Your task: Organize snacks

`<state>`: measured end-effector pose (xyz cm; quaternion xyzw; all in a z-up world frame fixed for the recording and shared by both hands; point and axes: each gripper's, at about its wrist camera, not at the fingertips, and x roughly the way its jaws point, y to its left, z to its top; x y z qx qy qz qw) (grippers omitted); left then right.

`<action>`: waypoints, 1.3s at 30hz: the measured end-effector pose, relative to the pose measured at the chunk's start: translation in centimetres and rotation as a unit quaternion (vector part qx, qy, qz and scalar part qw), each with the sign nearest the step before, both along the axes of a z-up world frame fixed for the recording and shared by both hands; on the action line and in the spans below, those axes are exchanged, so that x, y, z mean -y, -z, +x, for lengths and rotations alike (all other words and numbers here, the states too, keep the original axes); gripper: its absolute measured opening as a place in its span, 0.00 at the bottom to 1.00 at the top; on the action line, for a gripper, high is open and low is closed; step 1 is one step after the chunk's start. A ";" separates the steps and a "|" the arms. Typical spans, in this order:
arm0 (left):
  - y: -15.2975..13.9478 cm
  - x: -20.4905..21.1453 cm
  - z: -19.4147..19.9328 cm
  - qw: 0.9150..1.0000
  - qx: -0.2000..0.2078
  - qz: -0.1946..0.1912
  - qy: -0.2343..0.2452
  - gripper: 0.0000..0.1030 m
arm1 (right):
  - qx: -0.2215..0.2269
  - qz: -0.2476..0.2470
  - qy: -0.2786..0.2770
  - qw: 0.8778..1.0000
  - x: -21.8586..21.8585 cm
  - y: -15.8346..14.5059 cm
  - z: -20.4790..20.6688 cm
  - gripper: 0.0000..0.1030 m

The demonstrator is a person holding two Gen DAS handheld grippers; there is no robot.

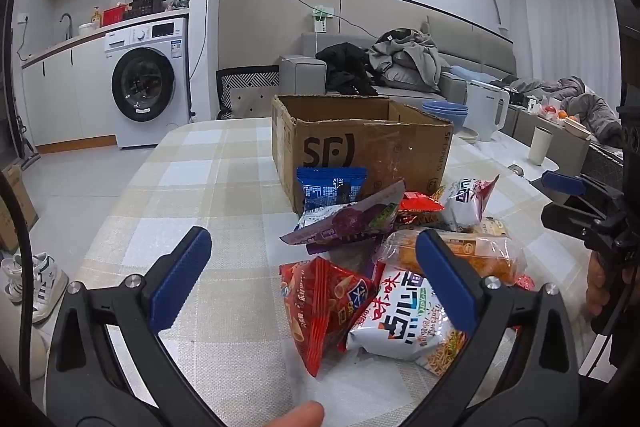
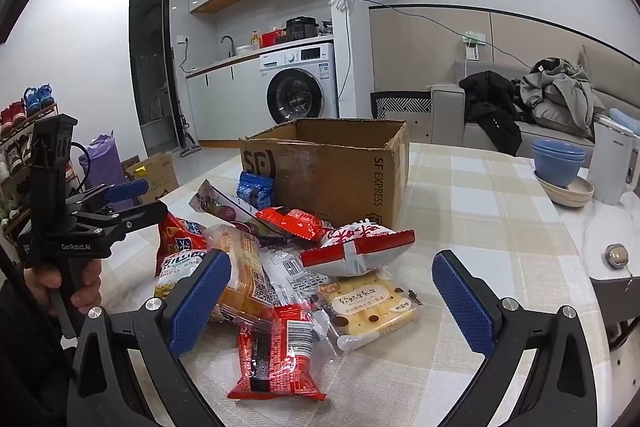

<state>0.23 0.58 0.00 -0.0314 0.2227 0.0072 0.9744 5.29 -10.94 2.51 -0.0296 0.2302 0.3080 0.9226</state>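
An open cardboard SF box (image 1: 360, 151) stands on the checked tablecloth; it also shows in the right wrist view (image 2: 332, 171). A pile of snack packets lies in front of it: a red triangular packet (image 1: 320, 303), a white noodle packet (image 1: 408, 315), a purple packet (image 1: 348, 219), a blue packet (image 1: 332, 187). In the right wrist view a red packet (image 2: 276, 355) and a cracker packet (image 2: 368, 303) lie nearest. My left gripper (image 1: 316, 275) is open and empty above the pile's near left side. My right gripper (image 2: 332, 287) is open and empty above the pile.
Blue bowls (image 2: 558, 163) and a white kettle (image 2: 612, 167) stand at the table's far right. A cup (image 1: 540, 145) stands near the right edge. The right gripper (image 1: 580, 203) shows at the right of the left wrist view. The left gripper (image 2: 120, 203) shows at the left of the right wrist view.
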 end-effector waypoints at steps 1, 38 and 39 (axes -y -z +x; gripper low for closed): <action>0.0 0.0 0.0 1.000 0.000 0.000 0.000 0.99 | 0.000 -0.001 0.000 1.000 -0.1 0.0 0.0 1.00; 0.1 -0.2 -0.1 1.000 -0.002 -0.001 -0.003 0.99 | -0.011 -0.012 0.010 1.000 0.2 0.4 0.3 1.00; 0.1 -0.3 -0.1 1.000 -0.002 -0.002 -0.003 0.99 | -0.012 -0.012 0.011 1.000 0.2 0.4 0.3 1.00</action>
